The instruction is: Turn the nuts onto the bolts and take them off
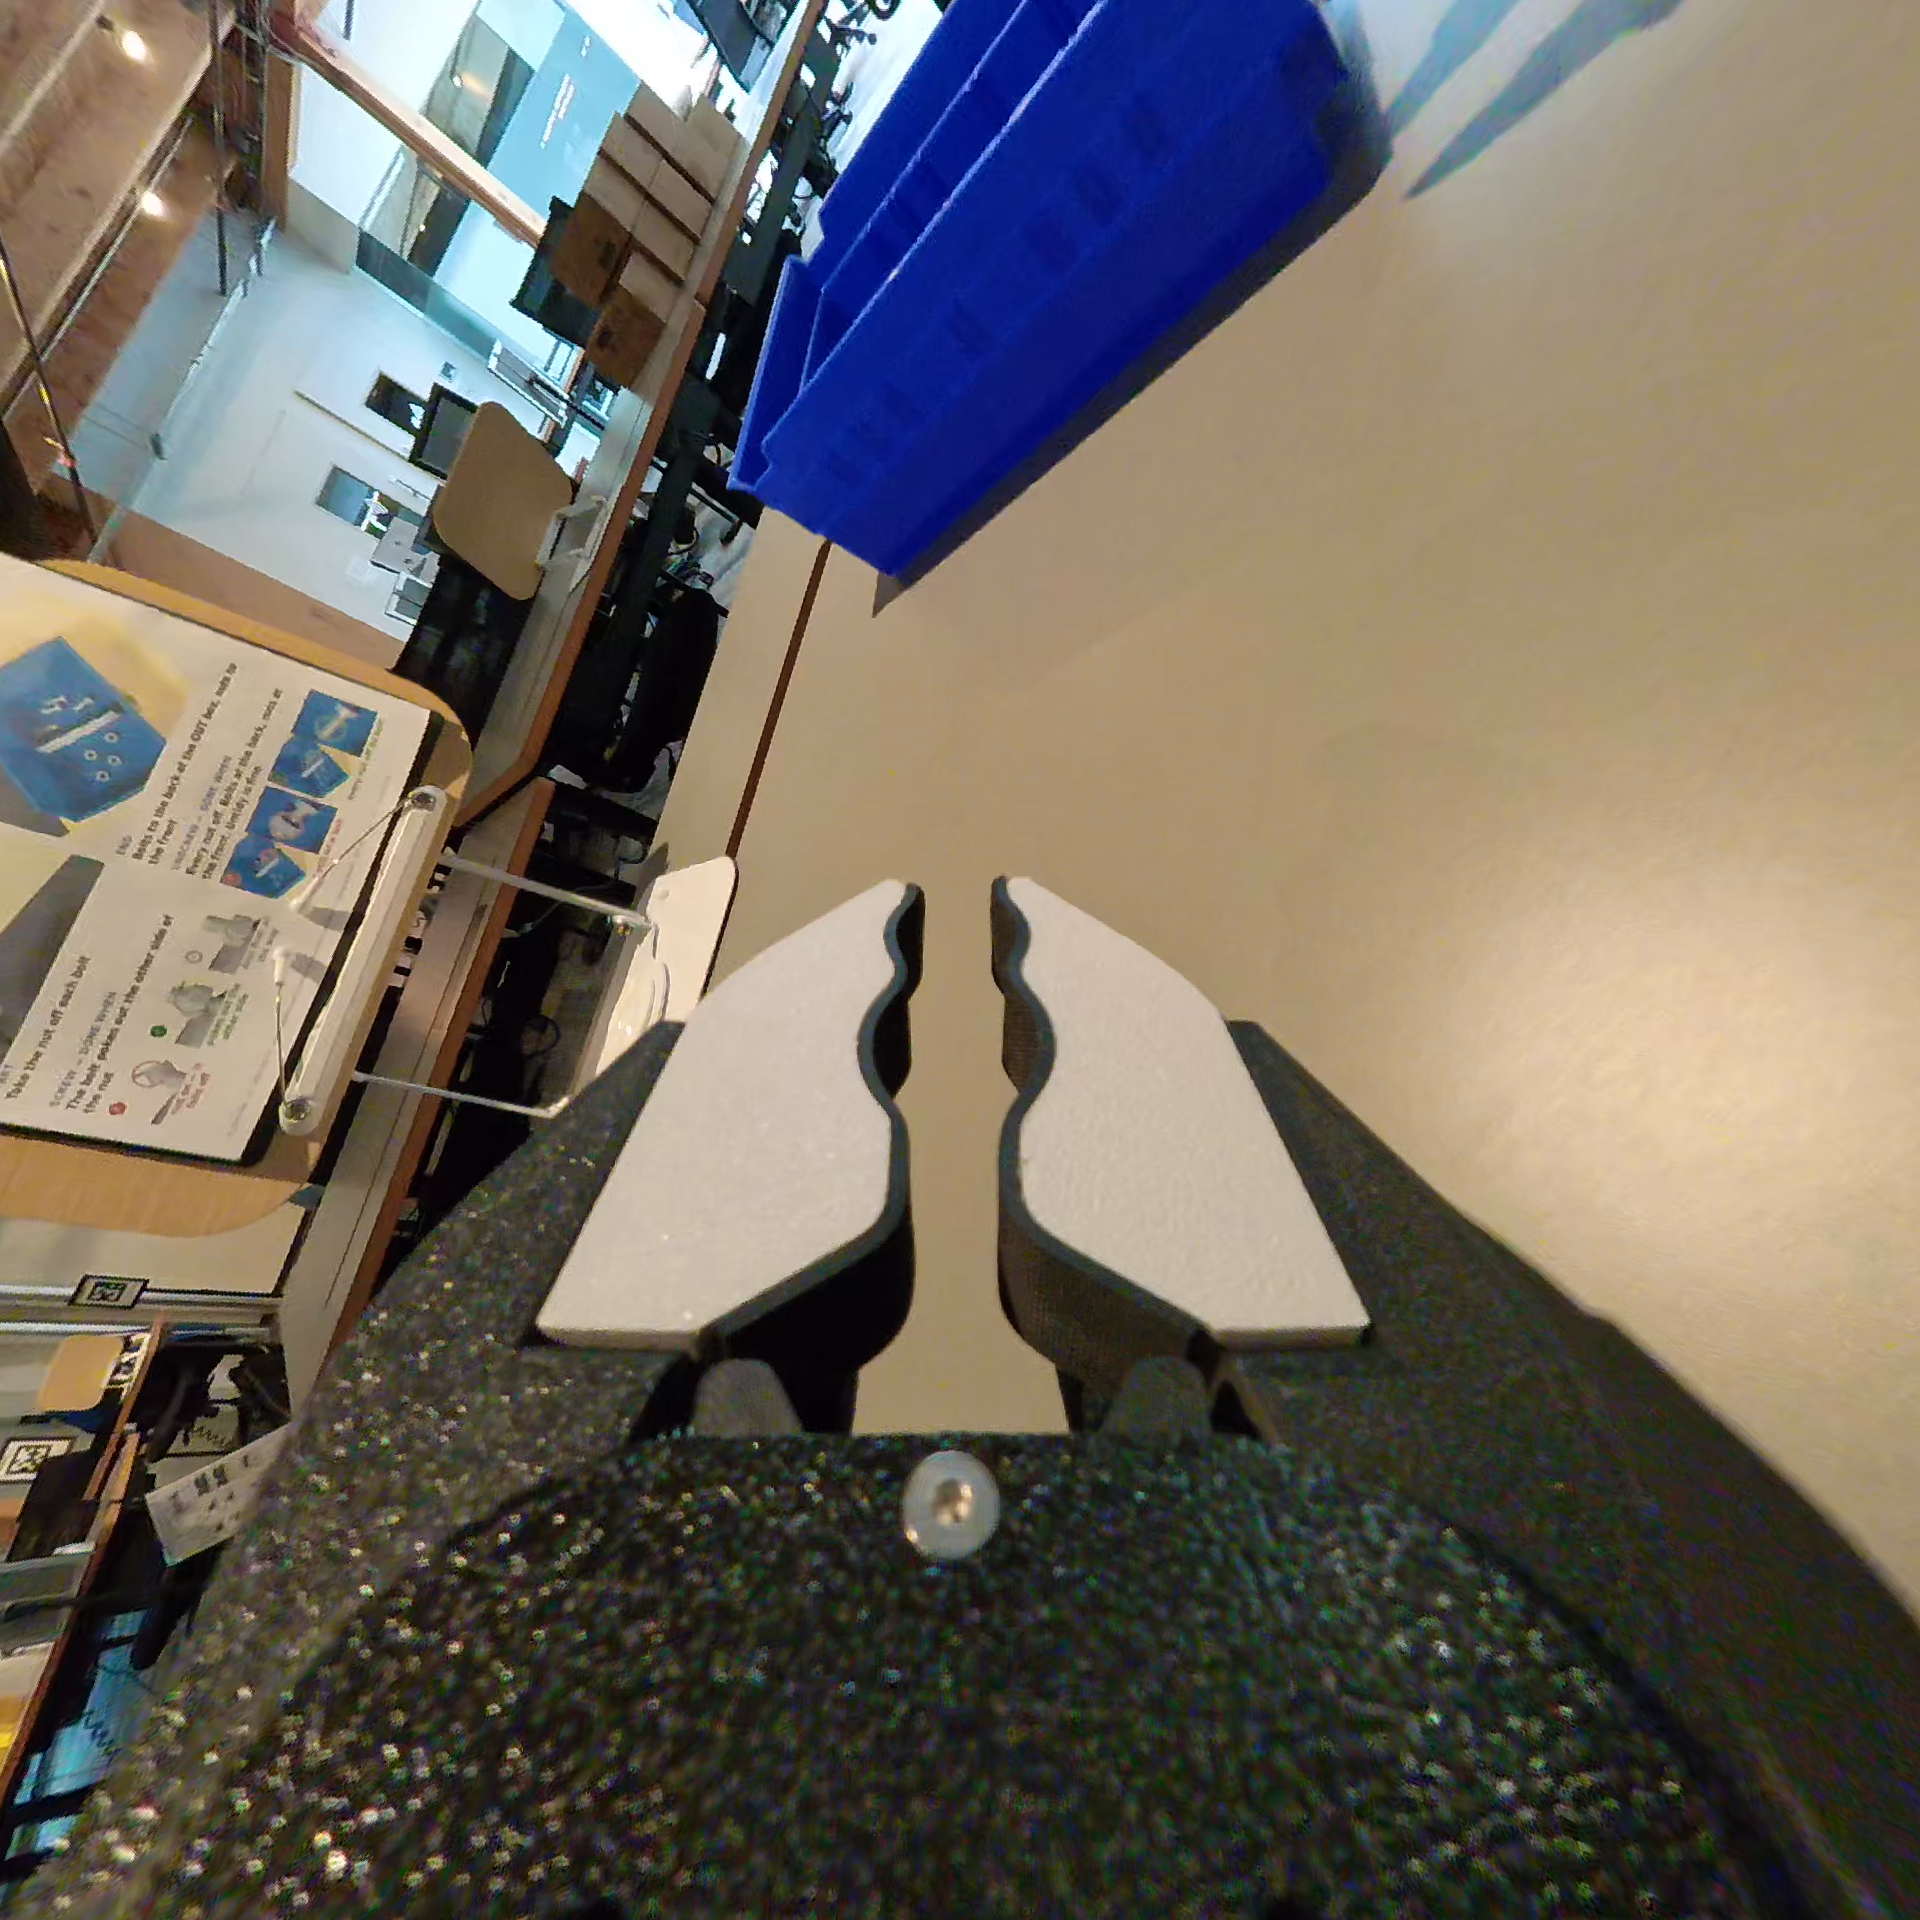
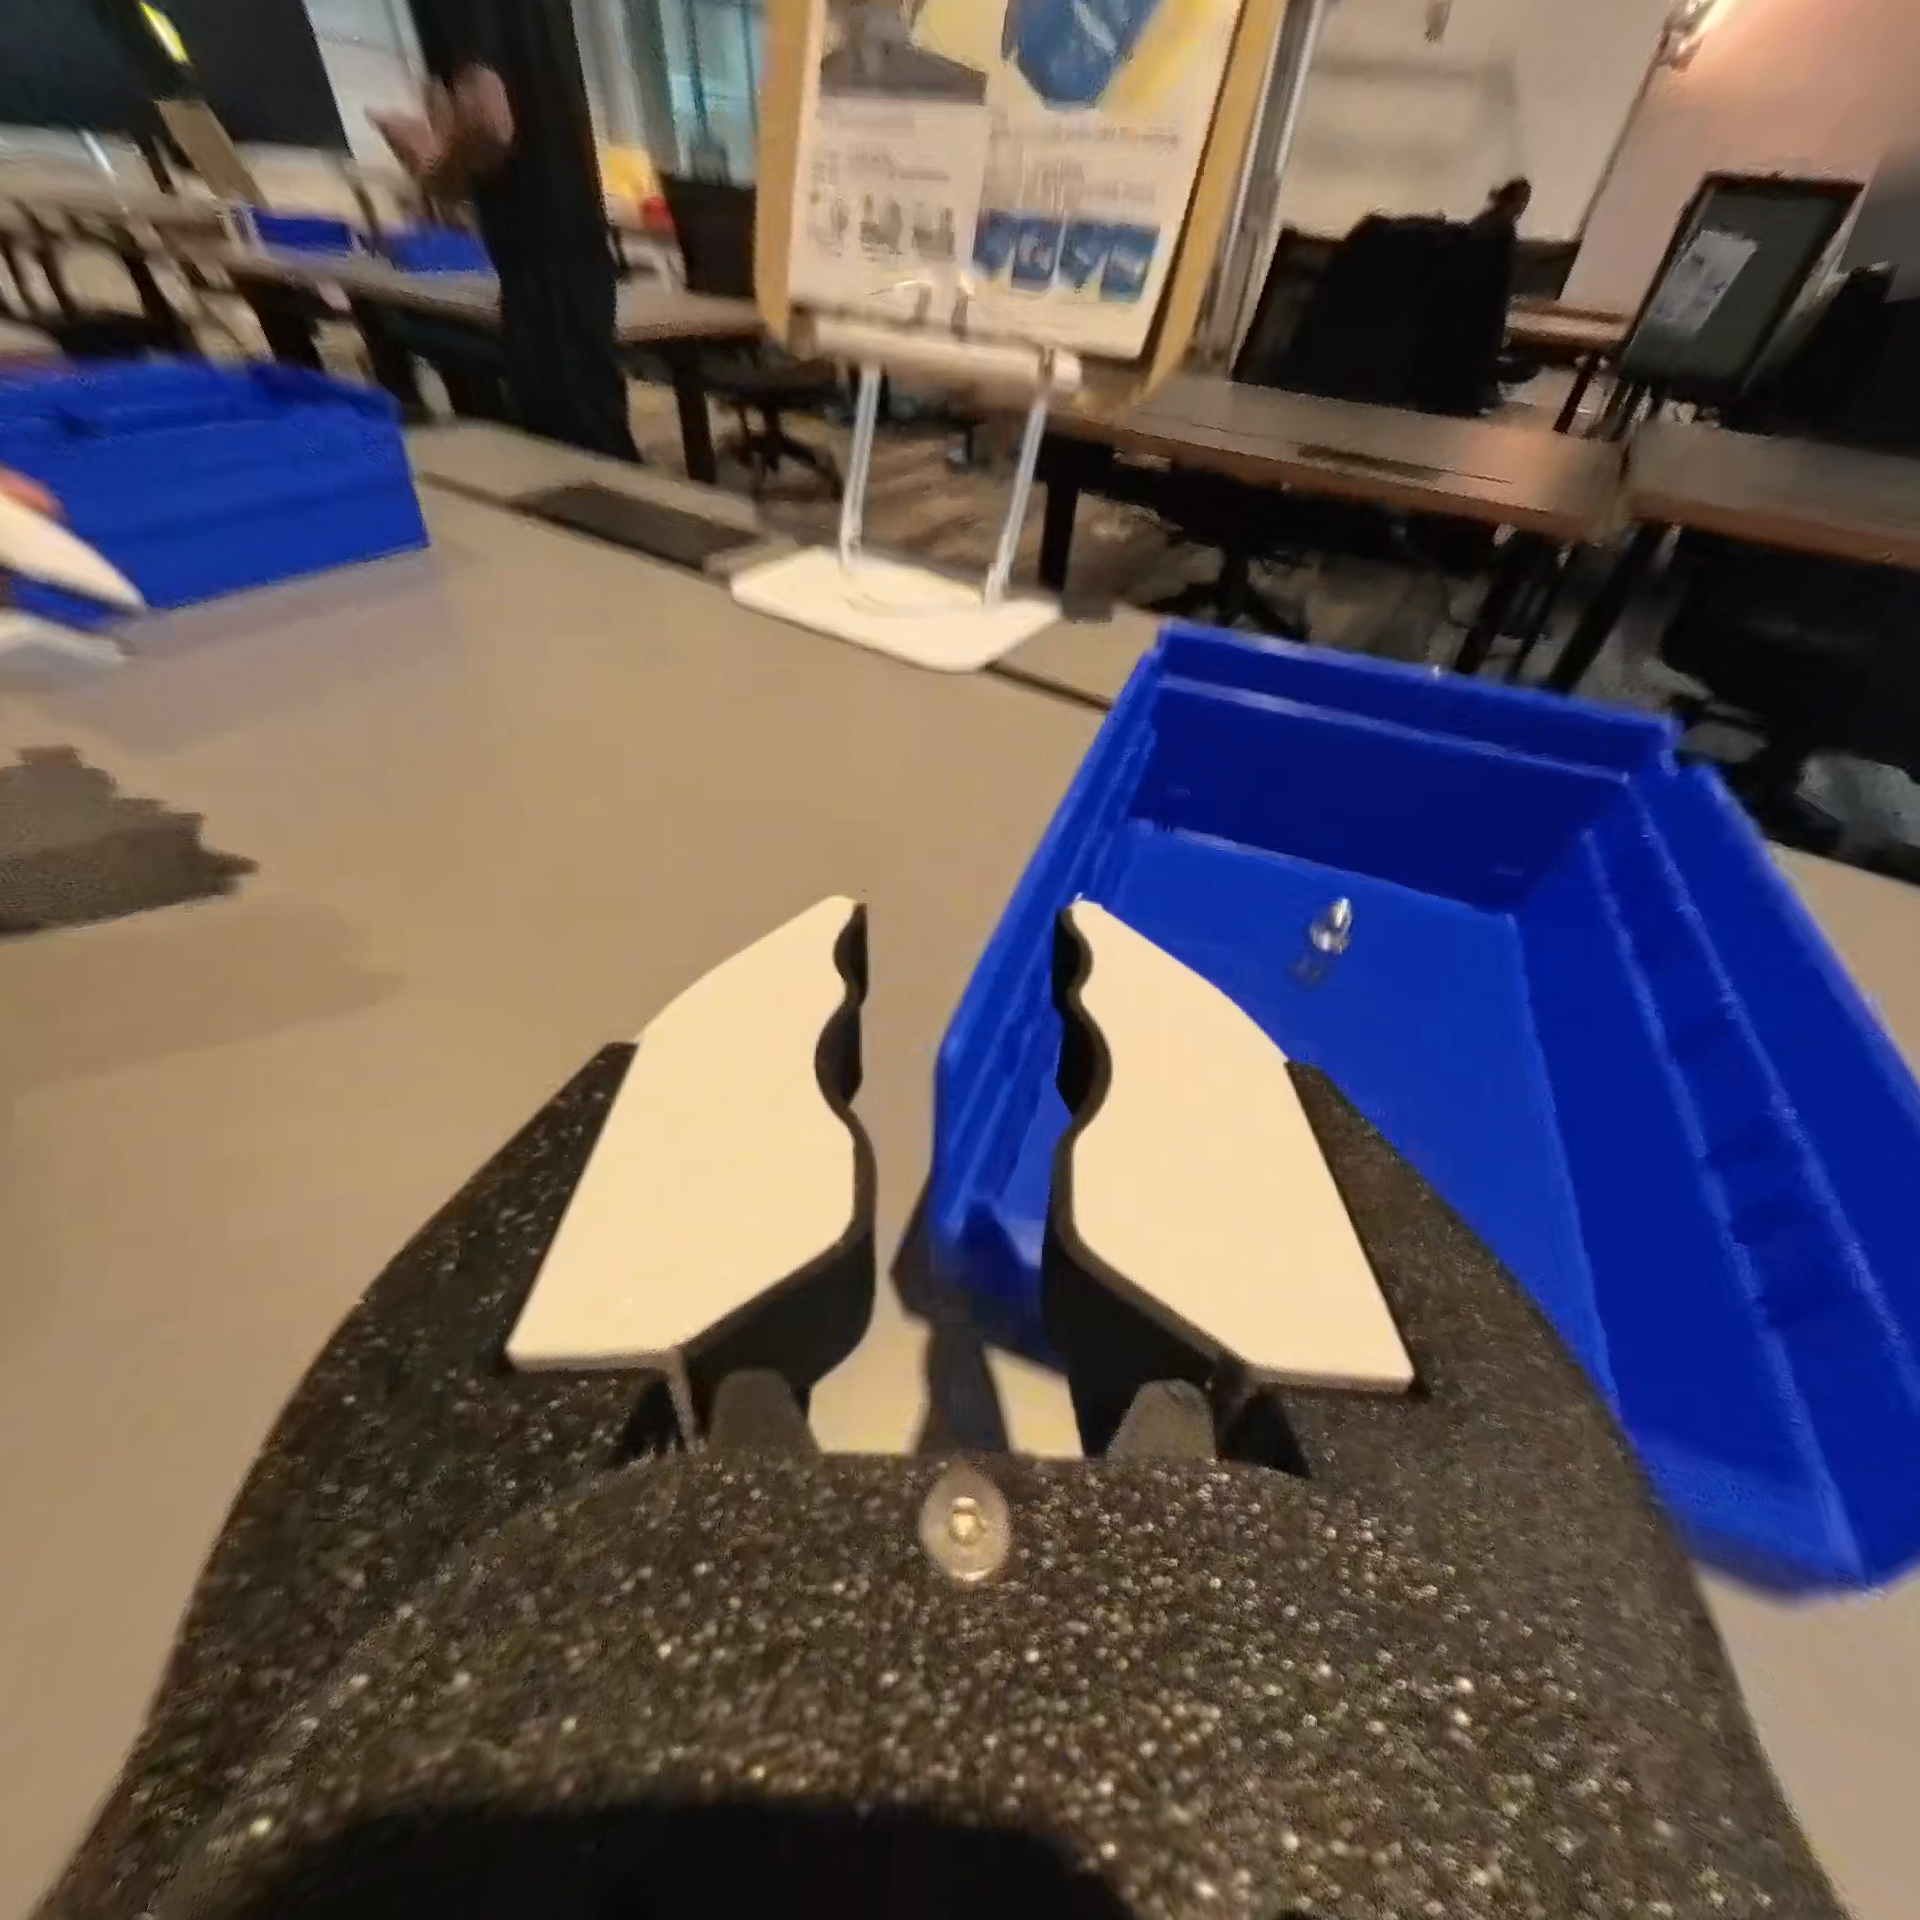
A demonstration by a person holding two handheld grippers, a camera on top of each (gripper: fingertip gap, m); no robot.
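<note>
In the right wrist view a blue bin [image 2: 1558,1091] sits on the table just right of my right gripper [image 2: 961,914]. One small silver bolt [image 2: 1332,928] stands upright on the bin's floor; I cannot tell if a nut is on it. The right gripper is open and empty, its right finger over the bin's near left wall. My left gripper [image 1: 956,894] is rolled on its side over bare table, slightly open and empty. Another blue bin [image 1: 1039,260] lies ahead of it, its inside hidden. This view is blurred.
An instruction board on a white stand [image 2: 987,177] is at the table's far edge, also in the left wrist view [image 1: 197,883]. A second blue bin [image 2: 208,488] is at far left, with the left gripper's fingertips [image 2: 62,561] beside it. Other tables stand behind. The gap from one gripper's tips to the other's is roughly 35 cm.
</note>
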